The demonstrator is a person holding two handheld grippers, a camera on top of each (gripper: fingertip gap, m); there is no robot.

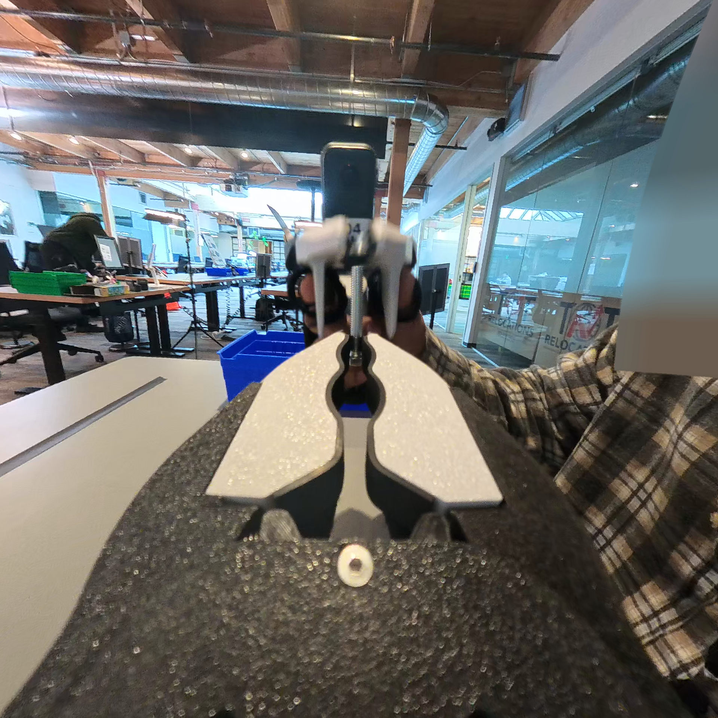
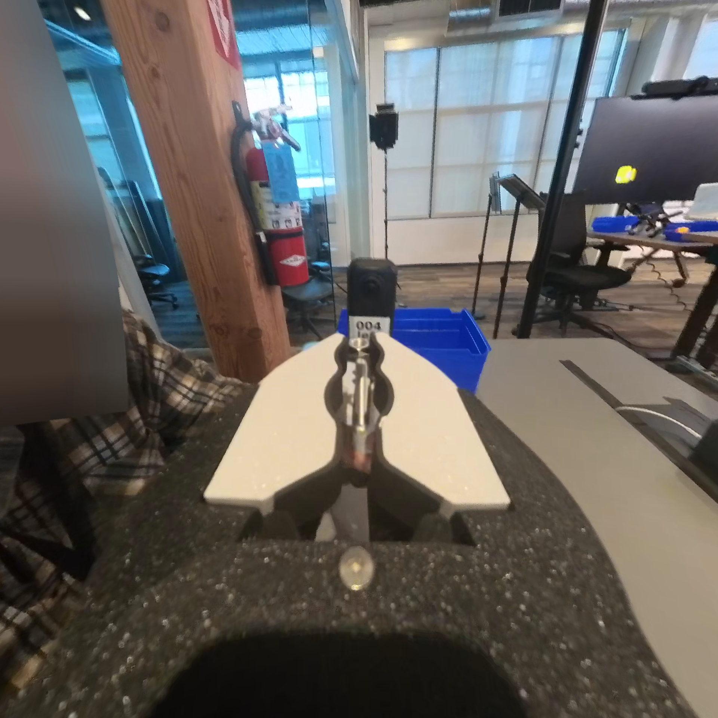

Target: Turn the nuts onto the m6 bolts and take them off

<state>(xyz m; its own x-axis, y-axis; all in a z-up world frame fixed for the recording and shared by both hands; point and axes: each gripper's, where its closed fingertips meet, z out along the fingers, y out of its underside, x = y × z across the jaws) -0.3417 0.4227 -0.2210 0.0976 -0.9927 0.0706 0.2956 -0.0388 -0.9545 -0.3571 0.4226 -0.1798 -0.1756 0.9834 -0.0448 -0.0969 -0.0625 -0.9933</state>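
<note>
In the left wrist view my left gripper (image 1: 354,342) is shut on a silver m6 bolt (image 1: 356,303). The bolt's head end sits in the notch just behind the fingertips, and its threaded shaft runs forward to my right gripper (image 1: 359,243), which faces me, blurred. In the right wrist view my right gripper (image 2: 359,344) is closed on a silver nut (image 2: 359,343) at its fingertips. The bolt's shaft (image 2: 363,392) shows through the gap between the fingers. The left gripper's black camera (image 2: 371,289) stands just beyond. Both grippers are held up above the table.
A blue bin (image 1: 256,355) stands at the grey table's (image 1: 77,408) far edge; it also shows in the right wrist view (image 2: 439,342). A person's plaid sleeve (image 1: 582,447) fills the right side. A wooden post (image 2: 194,194) with a fire extinguisher stands behind. The tips of one gripper are about 4 cm away from the tips of the other.
</note>
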